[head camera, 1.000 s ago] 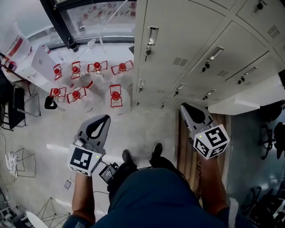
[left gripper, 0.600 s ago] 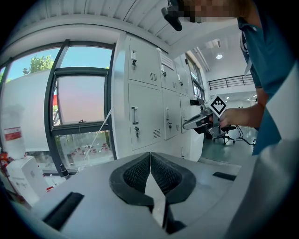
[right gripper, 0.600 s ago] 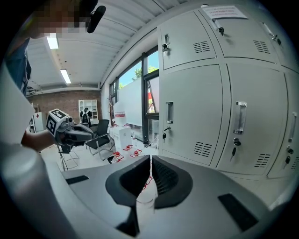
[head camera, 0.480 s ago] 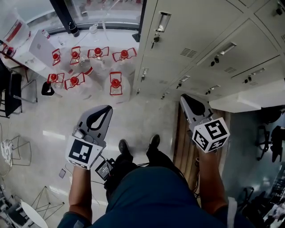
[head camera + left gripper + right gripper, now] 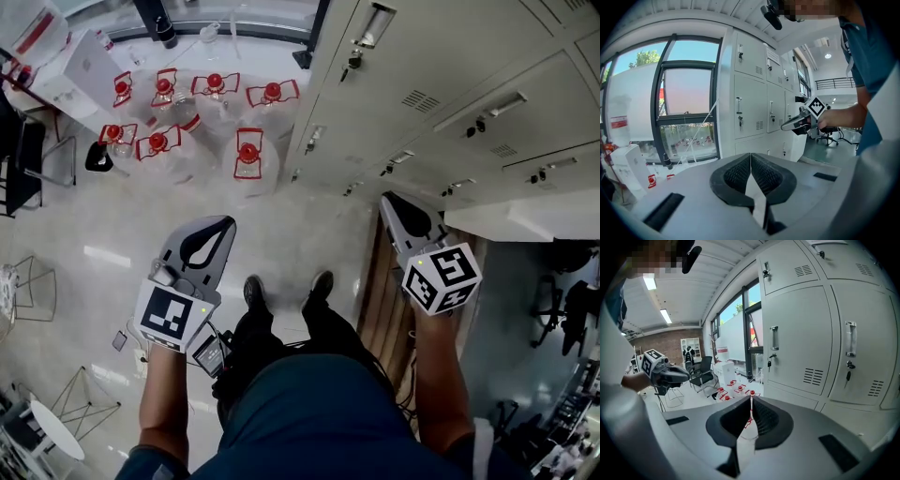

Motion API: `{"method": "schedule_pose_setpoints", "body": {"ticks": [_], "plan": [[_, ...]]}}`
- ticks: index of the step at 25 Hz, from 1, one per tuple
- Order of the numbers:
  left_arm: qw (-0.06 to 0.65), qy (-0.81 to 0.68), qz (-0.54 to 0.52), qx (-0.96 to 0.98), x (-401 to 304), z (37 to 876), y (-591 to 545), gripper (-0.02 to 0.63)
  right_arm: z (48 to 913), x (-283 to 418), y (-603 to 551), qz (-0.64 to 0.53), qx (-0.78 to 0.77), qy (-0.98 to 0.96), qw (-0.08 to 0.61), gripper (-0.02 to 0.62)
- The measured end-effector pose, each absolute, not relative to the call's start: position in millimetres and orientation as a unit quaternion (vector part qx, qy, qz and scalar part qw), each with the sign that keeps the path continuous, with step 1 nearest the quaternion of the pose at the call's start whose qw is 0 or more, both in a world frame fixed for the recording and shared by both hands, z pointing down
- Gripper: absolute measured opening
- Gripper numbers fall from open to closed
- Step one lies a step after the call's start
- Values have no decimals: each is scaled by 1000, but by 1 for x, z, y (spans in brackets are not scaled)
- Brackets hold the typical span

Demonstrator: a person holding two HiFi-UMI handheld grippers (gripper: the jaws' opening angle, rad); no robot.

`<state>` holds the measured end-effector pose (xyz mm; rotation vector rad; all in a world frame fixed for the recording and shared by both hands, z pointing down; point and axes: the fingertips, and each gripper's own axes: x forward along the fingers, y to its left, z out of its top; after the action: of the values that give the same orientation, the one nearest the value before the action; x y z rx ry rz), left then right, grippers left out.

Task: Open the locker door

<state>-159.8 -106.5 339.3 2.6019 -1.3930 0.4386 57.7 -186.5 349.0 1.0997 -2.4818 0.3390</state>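
locker door (image 5: pixel 799 333) ahead of R gripper (image 5: pixel 751 398), well apart

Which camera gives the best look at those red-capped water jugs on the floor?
The head view: the water jugs sit spread out below, all in sight. The right gripper view shows them small and distant; the left gripper view, only red specks.
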Motion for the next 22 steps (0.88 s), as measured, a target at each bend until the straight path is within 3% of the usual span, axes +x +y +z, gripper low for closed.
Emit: {"method": "schedule_pose_setpoints", "body": {"ticks": [22], "plan": [[133,-464,144,864,-161,419,-146,18,467,28,-240,172,383,-876,237,38]]}}
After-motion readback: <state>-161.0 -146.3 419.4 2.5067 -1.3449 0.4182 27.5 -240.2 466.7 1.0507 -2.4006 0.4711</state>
